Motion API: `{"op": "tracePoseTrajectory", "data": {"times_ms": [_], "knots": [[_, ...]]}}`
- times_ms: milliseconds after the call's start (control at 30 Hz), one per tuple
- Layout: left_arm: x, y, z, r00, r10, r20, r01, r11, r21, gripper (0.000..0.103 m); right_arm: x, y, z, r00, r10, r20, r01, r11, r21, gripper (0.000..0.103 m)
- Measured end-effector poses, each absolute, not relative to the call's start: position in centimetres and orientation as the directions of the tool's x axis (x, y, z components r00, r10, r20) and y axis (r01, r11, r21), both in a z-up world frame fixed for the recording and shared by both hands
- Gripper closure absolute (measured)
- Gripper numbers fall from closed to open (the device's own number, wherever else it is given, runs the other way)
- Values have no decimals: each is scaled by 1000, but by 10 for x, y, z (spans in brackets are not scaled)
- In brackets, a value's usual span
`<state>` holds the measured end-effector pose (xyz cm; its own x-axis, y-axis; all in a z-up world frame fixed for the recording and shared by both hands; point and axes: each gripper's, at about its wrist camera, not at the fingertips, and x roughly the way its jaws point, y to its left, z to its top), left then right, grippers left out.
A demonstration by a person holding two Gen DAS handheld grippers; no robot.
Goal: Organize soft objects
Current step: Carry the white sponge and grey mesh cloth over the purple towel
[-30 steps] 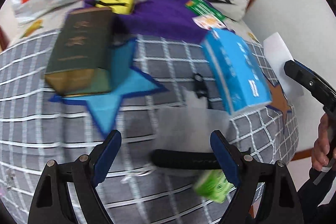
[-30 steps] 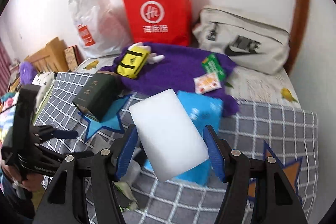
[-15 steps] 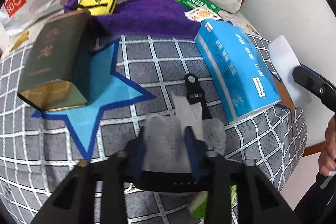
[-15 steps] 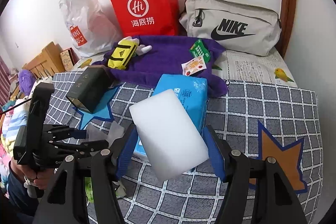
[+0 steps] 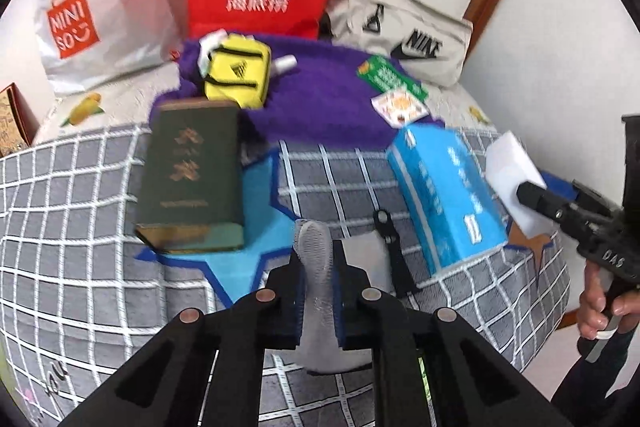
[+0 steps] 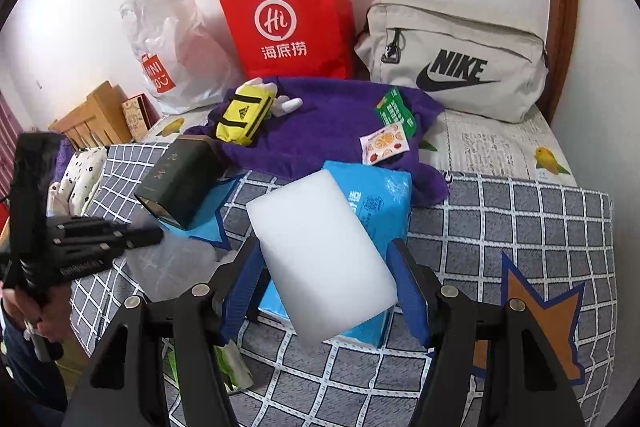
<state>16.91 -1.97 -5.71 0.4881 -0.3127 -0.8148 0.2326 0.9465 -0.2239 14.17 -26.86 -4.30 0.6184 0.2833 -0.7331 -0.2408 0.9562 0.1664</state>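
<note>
My left gripper [image 5: 318, 267] has its jaws closing tight on a white mesh cloth [image 5: 320, 311], which is pinched upright between the pads above the checked bedspread [image 5: 80, 267]. In the right wrist view the same left gripper [image 6: 154, 235] is at the left, with the cloth [image 6: 172, 263] hanging blurred below it. My right gripper [image 6: 324, 251] is shut on a white foam block [image 6: 320, 259], held over a blue tissue pack [image 6: 376, 203]. The left wrist view shows that block [image 5: 508, 163] at the right edge, beside the tissue pack [image 5: 444, 195].
A dark green box [image 5: 192, 175] lies on a blue star patch. A black strap [image 5: 394, 255] lies by the cloth. A purple towel [image 5: 320, 99] carries a yellow pouch [image 5: 236, 75] and small packets. A red bag [image 6: 288, 19], a white plastic bag and a grey bag [image 6: 456, 67] line the wall.
The left gripper went from wide open over the cloth to shut on it and rose with the cloth. The right gripper kept still with the foam block.
</note>
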Motion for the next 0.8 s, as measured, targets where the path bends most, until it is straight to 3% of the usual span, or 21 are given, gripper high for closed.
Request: {"op": "tracePoseTrajectory", "data": {"times_ms": [433,800], "knots": [[184,2,-31,527,-364,-768,221,931,-289,92,148,-265,-28,635,280,-720,-233,958,167,40],[203,8,-12,570,-323,-755,187,946,-263,92,160,-262,-19,645,273,-714,-228,960,162,40]]}}
